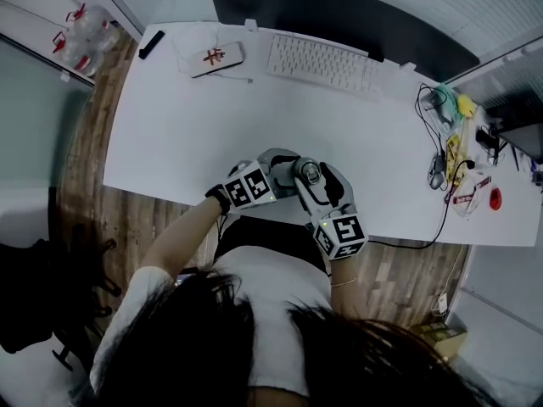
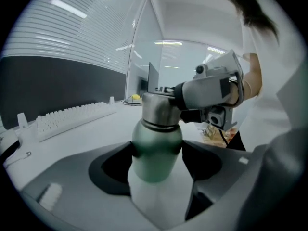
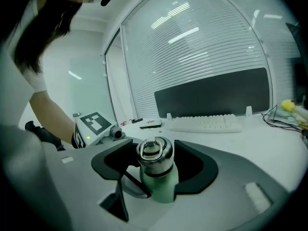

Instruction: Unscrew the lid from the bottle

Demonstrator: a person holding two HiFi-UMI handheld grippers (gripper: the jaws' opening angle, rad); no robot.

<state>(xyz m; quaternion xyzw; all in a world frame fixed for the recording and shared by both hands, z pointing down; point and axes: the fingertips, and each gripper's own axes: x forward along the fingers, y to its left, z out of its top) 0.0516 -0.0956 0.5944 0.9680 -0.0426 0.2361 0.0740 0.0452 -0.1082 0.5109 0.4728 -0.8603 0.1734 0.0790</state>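
Observation:
A green bottle (image 2: 156,150) with a steel lid (image 2: 160,108) stands just above the front edge of the white desk (image 1: 170,134). My left gripper (image 2: 156,160) is shut on the bottle's green body, with a dark pad against each side. My right gripper (image 3: 155,161) comes from the other side and is shut on the lid (image 3: 154,154), whose ring handle faces its camera. In the head view the two grippers meet at the lid (image 1: 310,174), the left gripper (image 1: 273,173) to its left and the right gripper (image 1: 321,188) to its right. The bottle's base is hidden.
A white keyboard (image 1: 322,62) and a dark monitor (image 1: 339,15) stand at the back of the desk. A white box with a red mark (image 1: 216,56) and a black remote (image 1: 151,43) lie back left. Cables and small items (image 1: 458,159) crowd the right end.

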